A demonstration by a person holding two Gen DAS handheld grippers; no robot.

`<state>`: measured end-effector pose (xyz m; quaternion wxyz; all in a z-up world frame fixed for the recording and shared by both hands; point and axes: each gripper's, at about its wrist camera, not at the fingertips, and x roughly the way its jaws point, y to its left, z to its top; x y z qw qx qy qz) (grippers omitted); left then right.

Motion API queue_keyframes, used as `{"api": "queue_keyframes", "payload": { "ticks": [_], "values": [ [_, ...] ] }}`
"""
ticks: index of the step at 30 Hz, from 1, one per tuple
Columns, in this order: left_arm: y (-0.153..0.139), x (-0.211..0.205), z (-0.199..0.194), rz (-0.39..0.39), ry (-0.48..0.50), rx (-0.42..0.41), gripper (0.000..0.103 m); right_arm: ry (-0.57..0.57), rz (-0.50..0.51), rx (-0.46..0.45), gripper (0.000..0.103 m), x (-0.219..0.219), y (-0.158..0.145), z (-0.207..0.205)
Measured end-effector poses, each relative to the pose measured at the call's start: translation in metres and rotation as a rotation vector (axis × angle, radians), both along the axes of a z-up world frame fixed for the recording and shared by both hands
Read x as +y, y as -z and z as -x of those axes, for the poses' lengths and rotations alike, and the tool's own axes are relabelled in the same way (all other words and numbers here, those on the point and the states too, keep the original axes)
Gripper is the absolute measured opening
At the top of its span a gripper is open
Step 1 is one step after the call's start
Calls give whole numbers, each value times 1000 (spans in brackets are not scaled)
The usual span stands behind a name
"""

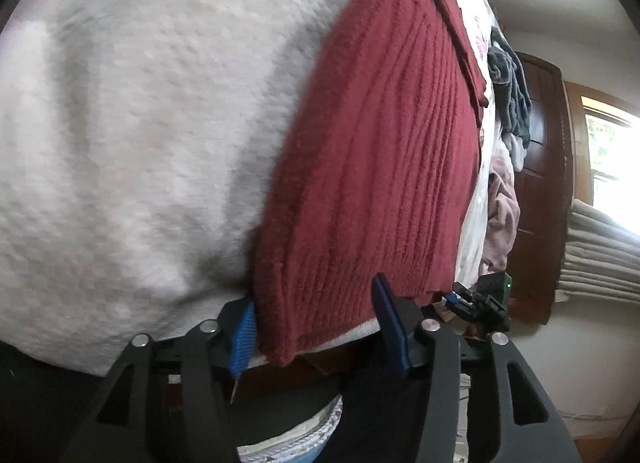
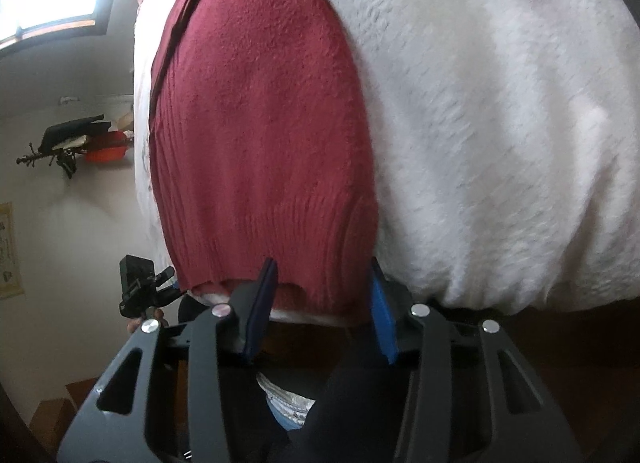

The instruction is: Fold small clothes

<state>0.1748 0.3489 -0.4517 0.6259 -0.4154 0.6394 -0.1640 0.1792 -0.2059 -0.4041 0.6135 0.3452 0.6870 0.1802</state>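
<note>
White fleecy bed (image 1: 140, 143) underneath; red knit garment (image 1: 380, 163) lies flat near its edge. Your left gripper (image 1: 316, 333) and right gripper (image 2: 324, 303), both spread wide, straddle hem corners, apparently ready for lifting fold.

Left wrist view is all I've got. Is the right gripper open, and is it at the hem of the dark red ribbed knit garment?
Observer: Open. The right gripper straddles the near hem of the dark red ribbed knit garment and is not shut on it.
Operator: Which end of the hem?
Observer: The end beside the fluffy white blanket. One blue finger pad sits at the garment's side edge there.
Operator: Is the hem flat between the fingers?
Observer: Not quite. It lifts in a small arch next to the other finger, and pale fabric shows beneath.
</note>
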Motion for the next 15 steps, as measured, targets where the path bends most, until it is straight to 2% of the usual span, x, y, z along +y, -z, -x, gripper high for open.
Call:
{"api": "queue_keyframes", "payload": {
  "ticks": [2,3,4,5,11,15],
  "values": [
    [1,3,3,2,-20,12,16,10,6,7,26,0,1,2],
    [3,5,5,11,-33,19,10,6,26,7,14,1,0,4],
    [3,7,7,14,-47,24,8,5,39,1,8,1,-1,5],
    [4,8,9,15,-59,24,7,11,40,-6,6,0,-3,7],
    [-3,15,23,79,-153,-5,5,70,-19,-66,4,-10,-24,17],
    [-18,18,27,117,-189,-51,5,87,-45,-104,4,-12,-39,19]
  ]
}}
